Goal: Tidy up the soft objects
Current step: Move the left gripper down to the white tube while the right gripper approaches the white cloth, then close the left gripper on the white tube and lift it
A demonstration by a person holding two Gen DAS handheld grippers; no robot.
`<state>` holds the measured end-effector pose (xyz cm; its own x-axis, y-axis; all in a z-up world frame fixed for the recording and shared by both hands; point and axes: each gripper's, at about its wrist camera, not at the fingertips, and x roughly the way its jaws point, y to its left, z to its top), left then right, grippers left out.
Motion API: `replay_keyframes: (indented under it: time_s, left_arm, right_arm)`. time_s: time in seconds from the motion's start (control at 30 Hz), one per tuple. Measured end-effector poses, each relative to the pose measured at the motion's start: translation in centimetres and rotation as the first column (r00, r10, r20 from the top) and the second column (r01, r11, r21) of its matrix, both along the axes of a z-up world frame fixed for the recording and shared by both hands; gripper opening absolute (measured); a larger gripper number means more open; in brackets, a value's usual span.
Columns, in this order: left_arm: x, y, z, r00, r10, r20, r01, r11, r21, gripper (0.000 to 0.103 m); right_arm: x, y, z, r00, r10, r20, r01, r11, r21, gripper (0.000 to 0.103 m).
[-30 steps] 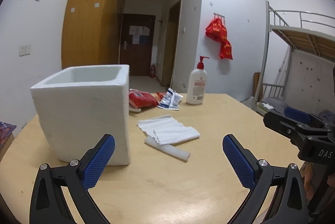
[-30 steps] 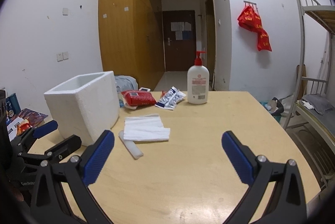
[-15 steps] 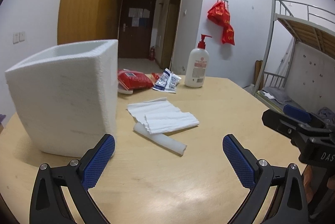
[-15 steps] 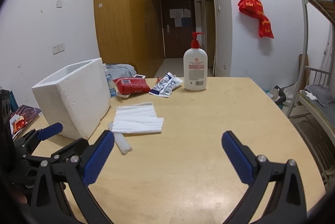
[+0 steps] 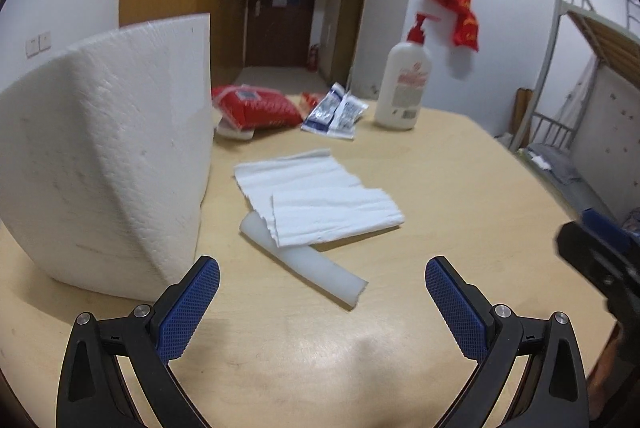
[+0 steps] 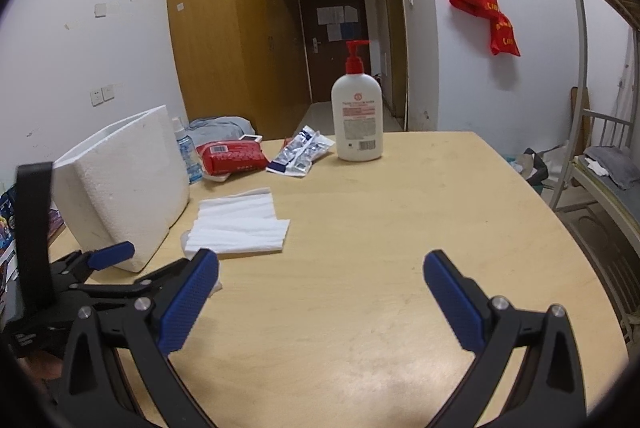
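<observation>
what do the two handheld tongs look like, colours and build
Both match. The left tongs and right tongs each have black plastic frames with triangular cut-outs and silver screw heads. Each finger carries a blue pad with a fine dotted grip texture. In the right wrist view, the left tongs' black body shows faint white lettering, too small to read. No cables or sleeves show.

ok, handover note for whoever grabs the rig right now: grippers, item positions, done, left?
Left gripper: open, empty, low over the table, facing the white foam roll.
Right gripper: open, empty, above bare table.
Paper towels lie flat, overlapping the roll's far end, beside the foam box.
Done: nothing visibly packed; the box's inside is not visible.
Left: probably roll and towels into the box.
</observation>
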<state>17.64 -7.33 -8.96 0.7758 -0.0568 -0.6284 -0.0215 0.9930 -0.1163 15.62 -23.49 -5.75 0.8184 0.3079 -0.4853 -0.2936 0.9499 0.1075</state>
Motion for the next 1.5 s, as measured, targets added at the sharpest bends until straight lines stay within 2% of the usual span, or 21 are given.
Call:
replay_keyframes:
  time_s: [0.17,0.27,0.33,0.4,0.63,0.77,0.87,1.03,1.13,1.5]
  left_arm:
    - [1.7,-0.1,-1.2,0.997,0.044,-0.056,-0.044,0.999,0.004,0.100]
    - [2.5,-0.2,-1.8,0.994,0.056,-0.095,-0.055,0.998,0.009,0.093]
    - [3.3,-0.2,-2.6,0.987,0.061,-0.148,-0.060,0.998,0.008,0.084]
    - [3.8,-0.2,-3.1,0.979,0.078,-0.188,-0.076,0.997,0.014,0.081]
    - [4.2,-0.6,-3.2,0.969,0.130,-0.208,-0.119,0.991,0.065,0.080]
    - [4.4,-0.8,-3.0,0.970,0.121,-0.209,-0.112,0.992,0.053,0.064]
    - [4.4,-1.2,-2.9,0.974,0.092,-0.207,-0.086,0.996,0.037,0.045]
    - [4.1,0.0,-2.7,0.975,0.077,-0.211,-0.088,0.995,-0.044,0.022]
    - [4.0,0.1,-2.7,0.978,0.058,-0.199,-0.067,0.997,-0.042,0.011]
    - [1.3,0.5,-1.1,0.992,0.018,-0.124,-0.020,1.000,-0.016,0.010]
  right_arm:
    - [1.0,-0.3,-0.3,1.000,0.015,-0.012,-0.015,1.000,0.012,0.103]
    - [1.6,-0.4,-0.6,0.999,0.026,-0.022,-0.025,1.000,0.017,0.103]
    - [1.9,-0.4,-0.6,0.999,0.032,-0.024,-0.031,0.999,0.016,0.103]
    - [2.1,-0.4,-0.6,0.999,0.039,-0.024,-0.039,0.999,0.019,0.103]
    - [2.4,-0.1,-0.5,0.997,0.074,-0.018,-0.074,0.997,0.024,0.103]
    - [2.7,0.0,-0.6,0.997,0.075,-0.025,-0.074,0.997,0.023,0.103]
    - [2.7,-0.1,-0.6,0.997,0.073,-0.026,-0.073,0.997,0.028,0.103]
    - [2.6,-0.1,-0.6,0.998,0.066,-0.024,-0.065,0.998,0.023,0.103]
    - [2.7,-0.2,-0.8,0.998,0.059,-0.030,-0.059,0.998,0.030,0.103]
    - [2.8,1.0,-0.6,0.997,0.069,-0.033,-0.069,0.997,0.024,0.103]
